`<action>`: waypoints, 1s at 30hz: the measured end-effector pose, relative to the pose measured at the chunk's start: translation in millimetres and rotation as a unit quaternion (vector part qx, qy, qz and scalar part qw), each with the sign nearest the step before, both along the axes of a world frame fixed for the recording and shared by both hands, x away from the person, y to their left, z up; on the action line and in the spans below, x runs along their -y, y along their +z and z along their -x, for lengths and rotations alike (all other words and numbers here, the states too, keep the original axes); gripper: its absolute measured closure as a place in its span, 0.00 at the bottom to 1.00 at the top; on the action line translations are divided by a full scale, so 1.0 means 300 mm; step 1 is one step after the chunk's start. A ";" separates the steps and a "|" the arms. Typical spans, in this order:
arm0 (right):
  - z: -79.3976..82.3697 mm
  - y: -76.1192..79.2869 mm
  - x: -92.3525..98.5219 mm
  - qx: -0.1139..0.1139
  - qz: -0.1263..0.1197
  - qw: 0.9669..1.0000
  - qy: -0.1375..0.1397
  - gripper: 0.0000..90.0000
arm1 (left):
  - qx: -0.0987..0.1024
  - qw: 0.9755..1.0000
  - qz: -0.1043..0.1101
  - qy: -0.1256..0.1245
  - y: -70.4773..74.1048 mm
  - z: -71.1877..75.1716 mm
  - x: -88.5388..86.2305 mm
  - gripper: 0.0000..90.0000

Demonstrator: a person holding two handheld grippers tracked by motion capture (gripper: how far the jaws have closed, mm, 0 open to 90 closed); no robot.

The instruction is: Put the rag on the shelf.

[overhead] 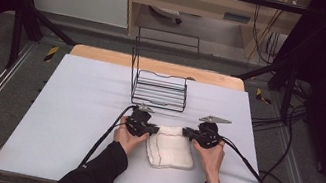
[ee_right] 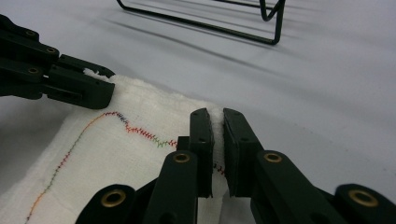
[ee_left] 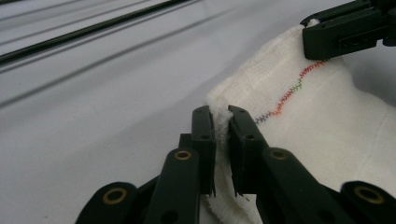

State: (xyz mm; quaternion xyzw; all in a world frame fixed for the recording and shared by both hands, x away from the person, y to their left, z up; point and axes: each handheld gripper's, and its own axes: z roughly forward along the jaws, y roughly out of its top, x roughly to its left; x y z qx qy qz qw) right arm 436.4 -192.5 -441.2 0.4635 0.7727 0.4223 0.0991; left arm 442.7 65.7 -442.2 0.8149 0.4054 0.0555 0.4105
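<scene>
Left gripper (overhead: 150, 129) and right gripper (overhead: 188, 133) each have fingers clamped on a far corner of the folded cloth (overhead: 170, 148), at 10 and 2 o'clock: probably for an even lift toward the wire rack (overhead: 160, 91).

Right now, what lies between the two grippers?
The white cloth spans the gap: the left gripper and right gripper each pinch a far corner. The high view shows it.

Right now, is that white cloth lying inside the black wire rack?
No, the white cloth lies flat on the table, in front of the black wire rack and apart from it.
</scene>
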 end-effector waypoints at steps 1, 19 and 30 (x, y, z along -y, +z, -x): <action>0.003 0.005 0.002 0.002 -0.002 1.000 0.000 0.92 | 0.003 1.000 0.005 -0.001 0.007 0.004 -0.003 0.91; 0.072 0.078 0.038 0.053 -0.030 0.998 -0.001 0.93 | 0.054 0.997 0.048 -0.013 0.077 0.063 -0.015 0.91; 0.099 0.110 0.053 0.077 -0.042 0.996 -0.004 0.93 | 0.084 0.994 0.064 -0.015 0.109 0.091 -0.015 0.91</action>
